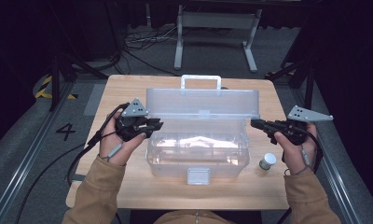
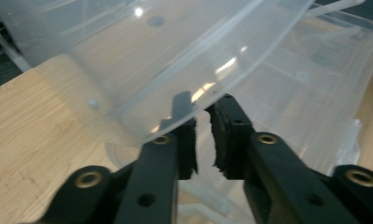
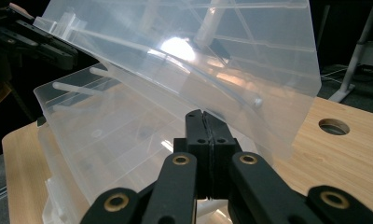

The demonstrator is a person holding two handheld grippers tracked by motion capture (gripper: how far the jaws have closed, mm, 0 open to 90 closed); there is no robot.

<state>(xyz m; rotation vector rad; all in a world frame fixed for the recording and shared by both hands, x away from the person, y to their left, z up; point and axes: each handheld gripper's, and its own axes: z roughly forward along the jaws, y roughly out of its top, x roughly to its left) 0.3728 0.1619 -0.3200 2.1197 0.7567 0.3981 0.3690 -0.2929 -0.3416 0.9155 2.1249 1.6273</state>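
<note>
Between and just beyond the tips of both grippers, in the middle of the wooden table, stands the clear plastic box with its lid raised and tilted back, the carry handle sticking up behind it. The left gripper has one pad on each side of the lid's curved edge; in the left gripper view the jaws stand a narrow gap apart with that thin rim running between them, and they look near to pinching it, though I cannot tell whether both pads press. The right gripper is pressed together on nothing, its tips just beside the lid's other end, perhaps touching the wall.

The grip on the left looks shallow: only the pad tips reach the rim, so the slick plastic could slide out and the lid drop shut or swing back. A push from the shut right tips could shove the light box across the table. A small white-capped jar stands near the right hand, where a sliding box might knock it.

The tabletop is pale wood with a round hole. Around it lie grey carpet, cables, a metal stand and dark curtains.
</note>
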